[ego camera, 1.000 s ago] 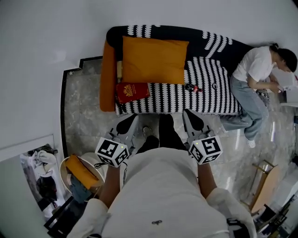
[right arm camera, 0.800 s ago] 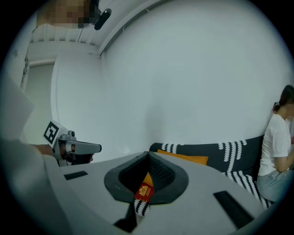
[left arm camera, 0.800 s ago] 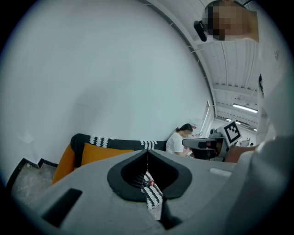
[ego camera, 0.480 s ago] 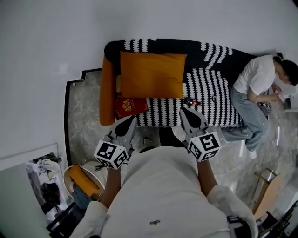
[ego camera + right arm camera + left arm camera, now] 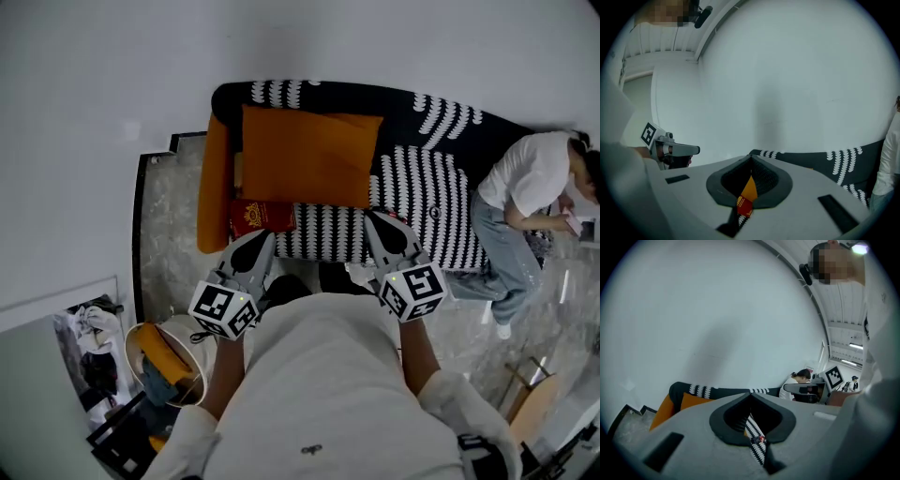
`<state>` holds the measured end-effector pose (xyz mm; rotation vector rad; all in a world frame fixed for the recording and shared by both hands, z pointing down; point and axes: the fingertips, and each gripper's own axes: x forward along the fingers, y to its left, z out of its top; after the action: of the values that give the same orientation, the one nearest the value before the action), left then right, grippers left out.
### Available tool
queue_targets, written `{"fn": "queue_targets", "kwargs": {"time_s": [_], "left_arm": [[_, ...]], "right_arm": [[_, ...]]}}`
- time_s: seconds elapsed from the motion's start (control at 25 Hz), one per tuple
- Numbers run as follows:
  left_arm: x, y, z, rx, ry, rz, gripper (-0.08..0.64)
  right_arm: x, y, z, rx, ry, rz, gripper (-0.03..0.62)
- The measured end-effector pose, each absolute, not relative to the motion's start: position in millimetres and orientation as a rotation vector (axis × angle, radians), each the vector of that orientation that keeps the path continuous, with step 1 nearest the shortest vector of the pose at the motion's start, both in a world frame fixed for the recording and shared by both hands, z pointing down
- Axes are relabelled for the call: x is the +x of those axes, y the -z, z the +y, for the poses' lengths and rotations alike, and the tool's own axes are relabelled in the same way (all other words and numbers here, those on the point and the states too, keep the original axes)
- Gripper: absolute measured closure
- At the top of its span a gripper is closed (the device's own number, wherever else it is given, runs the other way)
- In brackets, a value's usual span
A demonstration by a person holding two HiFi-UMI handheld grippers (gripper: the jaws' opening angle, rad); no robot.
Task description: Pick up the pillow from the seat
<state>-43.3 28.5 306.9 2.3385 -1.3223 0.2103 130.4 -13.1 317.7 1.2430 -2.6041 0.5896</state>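
Observation:
A large orange pillow (image 5: 309, 155) leans against the back of a black-and-white striped sofa (image 5: 431, 192), at its left end. Its corner (image 5: 691, 401) shows in the left gripper view, and a sliver of it (image 5: 749, 190) shows between the right jaws. My left gripper (image 5: 265, 236) is shut and empty at the seat's front edge, below the pillow's left half. My right gripper (image 5: 375, 217) is also shut and empty, over the seat just below the pillow's right corner. Neither touches the pillow.
A red flat packet (image 5: 262, 217) lies on the seat in front of the pillow. An orange armrest (image 5: 214, 183) bounds the sofa's left end. A person (image 5: 525, 187) sits at the sofa's right end. A round basket (image 5: 164, 356) with orange cloth stands at my lower left.
Both grippers have moved forward to the sofa, still shut; their tips went from over the floor to the seat's front edge. The sofa and pillow now sit closer.

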Motion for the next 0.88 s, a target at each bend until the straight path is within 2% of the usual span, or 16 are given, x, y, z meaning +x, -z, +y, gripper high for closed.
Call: {"fn": "queue_targets", "kwargs": {"time_s": [0.36,0.88], "left_arm": [[-40,-326,18,2.255,-0.268,-1.345,0.548],[-80,-385,-13,2.167,-0.304,-1.282,0.546]], "right_arm": [[139,-347,-37,1.197,-0.667,-2.553,0.586],[97,-397,-56,1.087,-0.809,-2.467,0.584]]}}
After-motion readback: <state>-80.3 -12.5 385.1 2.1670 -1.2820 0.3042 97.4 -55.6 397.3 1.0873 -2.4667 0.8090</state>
